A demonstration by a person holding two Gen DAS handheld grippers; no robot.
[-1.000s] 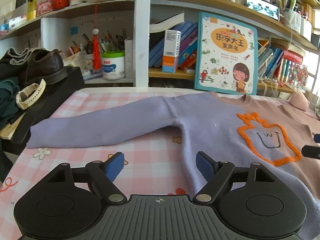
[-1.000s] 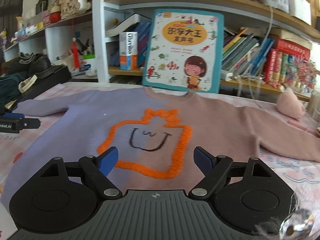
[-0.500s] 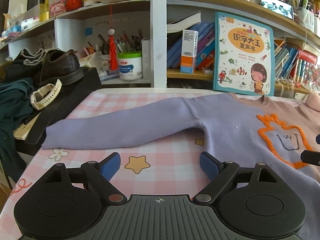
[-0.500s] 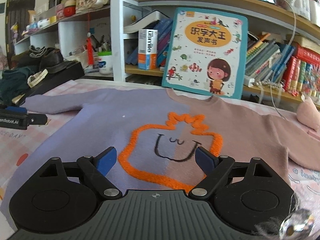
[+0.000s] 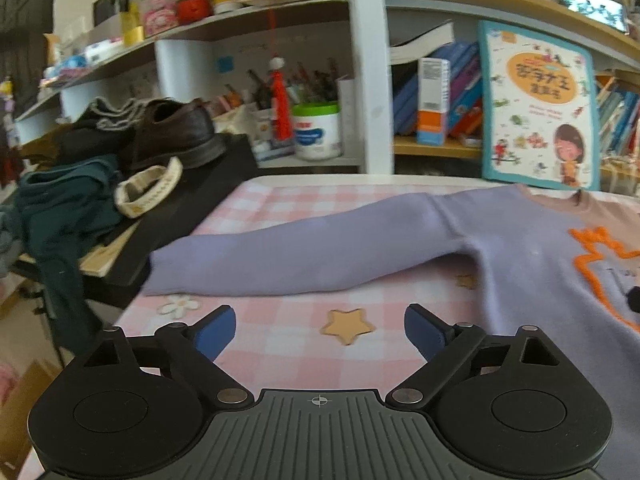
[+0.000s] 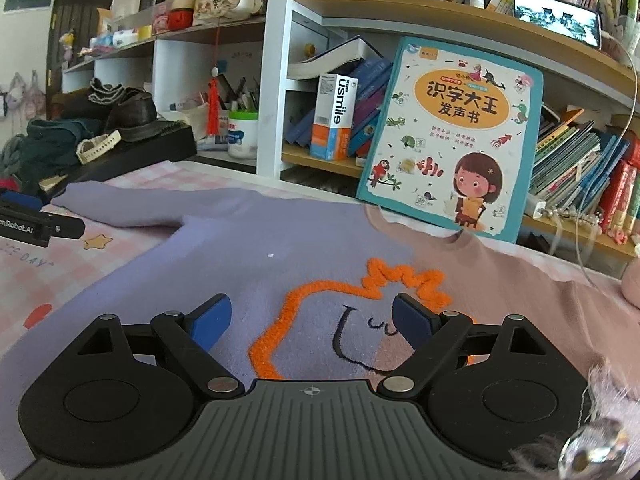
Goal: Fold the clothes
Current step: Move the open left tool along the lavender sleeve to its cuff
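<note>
The sweater (image 6: 280, 248) lies flat and face up on the worktop (image 5: 280, 320), fully spread: its lilac sleeve (image 5: 304, 256) stretches out to the left edge, the orange outline with the little face (image 6: 360, 320) is uppermost, and the pink half runs off to the right. No fold has been made, so as far as can be judged the task is at its very start; both sleeves and the body are all left to turn in. The left hand-held gripper (image 5: 318, 330) has its jaws wide and empty, over the pink checked cloth just short of the sleeve, near the star print (image 5: 347, 325). The right hand-held gripper (image 6: 310, 320) is likewise wide and empty, low over the chest of the sweater with the face between its fingers; whether it touches the fabric cannot be told. Against the frames of a second ago, the left view has swung leftward: the orange motif, then well in sight, now sits at the right edge, and the sleeve and its cuff fill the middle, which suggests the left one is heading for that sleeve. The right view has drawn closer to the motif, with the picture book (image 6: 452, 136) looming larger behind the collar.
</note>
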